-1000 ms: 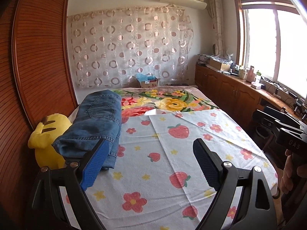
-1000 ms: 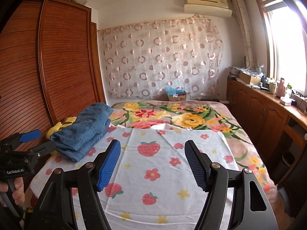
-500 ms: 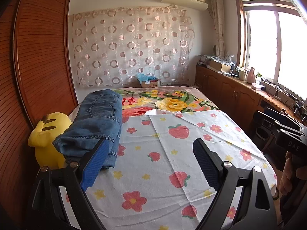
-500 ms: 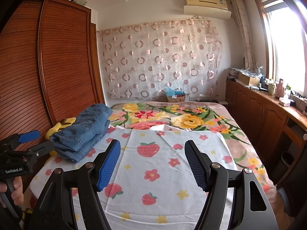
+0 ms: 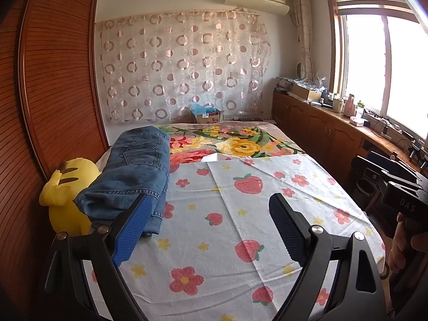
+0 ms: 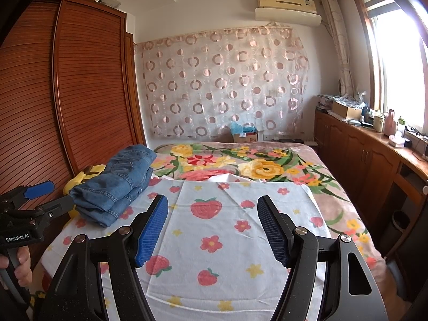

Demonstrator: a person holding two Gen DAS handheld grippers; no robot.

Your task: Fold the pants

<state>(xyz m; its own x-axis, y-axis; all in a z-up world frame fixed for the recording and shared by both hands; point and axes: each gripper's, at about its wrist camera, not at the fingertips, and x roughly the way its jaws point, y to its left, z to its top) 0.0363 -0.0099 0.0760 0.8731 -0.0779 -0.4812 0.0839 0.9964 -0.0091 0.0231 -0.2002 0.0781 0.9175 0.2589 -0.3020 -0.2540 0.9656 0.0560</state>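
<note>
Claws ours, left claw (image 5: 207, 230) and right claw (image 6: 212, 230), both released, hovering over bed's strawberry sheet (image 6: 235, 240). Louvred wardrobe (image 5: 53, 93) left, window right. Folded jeans (image 5: 133, 171) ahead-left of us, beside yellow plush (image 5: 67, 184), untouched.

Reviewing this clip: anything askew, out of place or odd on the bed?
Mostly tidy. The folded jeans sit at the bed's left edge, leaning on a yellow plush toy rather than lying flat. The strawberry sheet's far edge has a small corner turned up. Both grippers are open and empty.

One folded pair of jeans (image 5: 133, 171), one yellow plush toy (image 5: 68, 187), two grippers.
</note>
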